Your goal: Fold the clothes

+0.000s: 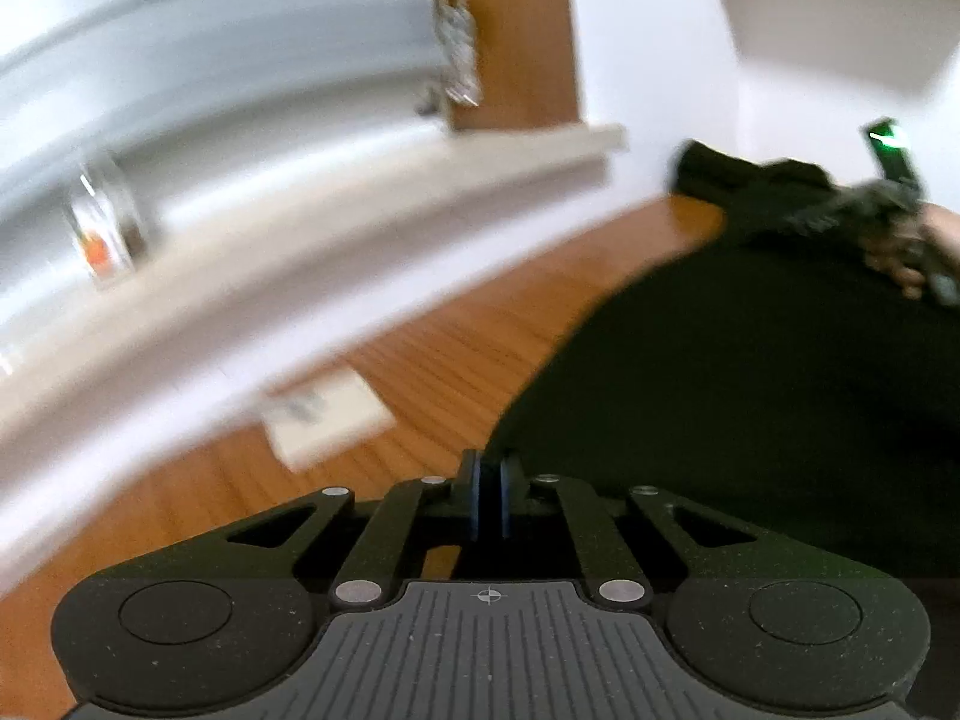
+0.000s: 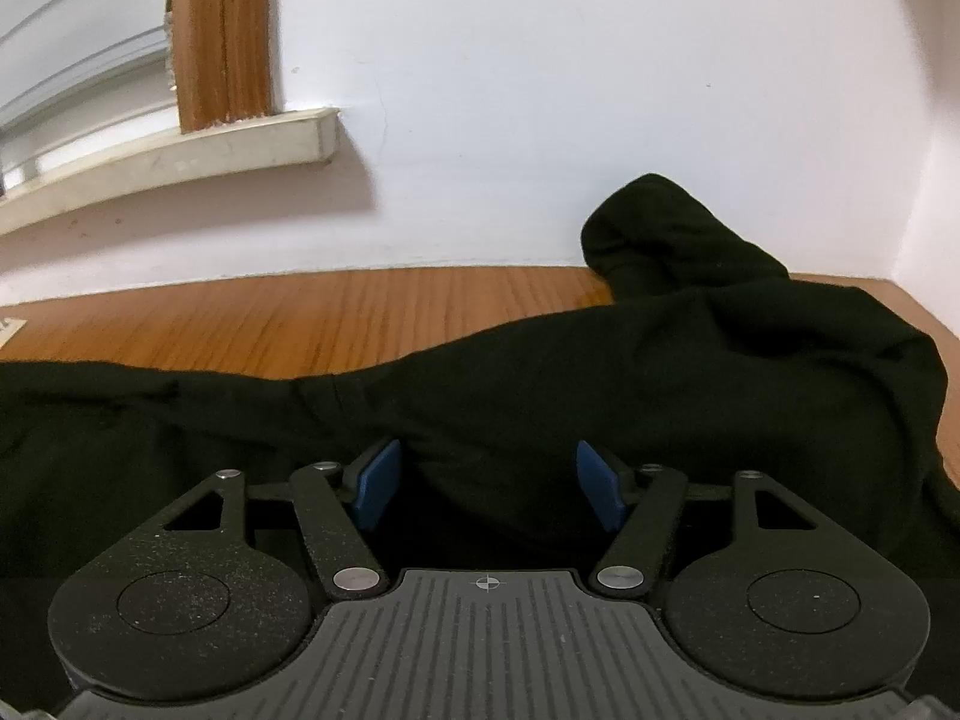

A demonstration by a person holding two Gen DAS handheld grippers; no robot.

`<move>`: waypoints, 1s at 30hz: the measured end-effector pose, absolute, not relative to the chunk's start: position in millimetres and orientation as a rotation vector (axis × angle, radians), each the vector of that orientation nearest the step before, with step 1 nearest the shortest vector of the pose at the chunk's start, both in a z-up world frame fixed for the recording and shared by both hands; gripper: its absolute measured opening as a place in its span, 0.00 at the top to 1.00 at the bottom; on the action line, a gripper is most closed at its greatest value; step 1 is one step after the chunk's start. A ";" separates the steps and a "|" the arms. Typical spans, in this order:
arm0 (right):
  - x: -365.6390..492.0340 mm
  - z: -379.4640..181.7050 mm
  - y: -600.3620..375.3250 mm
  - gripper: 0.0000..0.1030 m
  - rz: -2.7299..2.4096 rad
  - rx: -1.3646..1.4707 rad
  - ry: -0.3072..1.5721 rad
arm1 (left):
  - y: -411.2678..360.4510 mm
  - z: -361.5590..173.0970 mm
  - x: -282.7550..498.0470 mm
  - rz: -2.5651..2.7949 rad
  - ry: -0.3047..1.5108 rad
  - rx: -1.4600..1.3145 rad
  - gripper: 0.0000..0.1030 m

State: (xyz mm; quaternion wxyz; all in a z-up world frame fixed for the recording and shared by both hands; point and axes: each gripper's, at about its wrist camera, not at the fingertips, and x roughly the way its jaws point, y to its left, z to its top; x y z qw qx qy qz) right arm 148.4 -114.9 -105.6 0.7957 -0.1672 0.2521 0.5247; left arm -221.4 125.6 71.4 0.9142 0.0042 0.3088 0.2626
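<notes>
The left hand-held gripper (image 1: 489, 495) has its blue pads pressed together at the black garment's (image 1: 750, 372) near edge; whether cloth is pinched between them is unclear. The right hand-held gripper (image 2: 487, 483) stands with jaws apart over the cloth. The garment sprawls across the wooden counter (image 2: 300, 312), long axis from nine to three o'clock, one bunched end toward one o'clock against the wall (image 2: 540, 90).
</notes>
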 end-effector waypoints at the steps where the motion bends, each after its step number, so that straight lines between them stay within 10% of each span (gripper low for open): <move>1: 146.6 -105.3 -113.6 0.38 1.120 -0.355 0.544 | 136.7 81.8 -218.9 0.570 0.620 0.023 0.94; 17: 127.6 -104.2 -98.0 0.38 1.104 -0.342 0.555 | 24.3 88.7 -217.1 0.411 0.614 0.132 0.92; 22: 127.7 -104.1 -97.9 0.38 1.104 -0.343 0.555 | -7.2 68.0 -236.0 0.352 0.641 0.104 0.67; 30: 127.9 -104.0 -97.9 0.37 1.105 -0.344 0.555 | 11.8 74.4 -281.3 0.436 0.637 0.072 0.57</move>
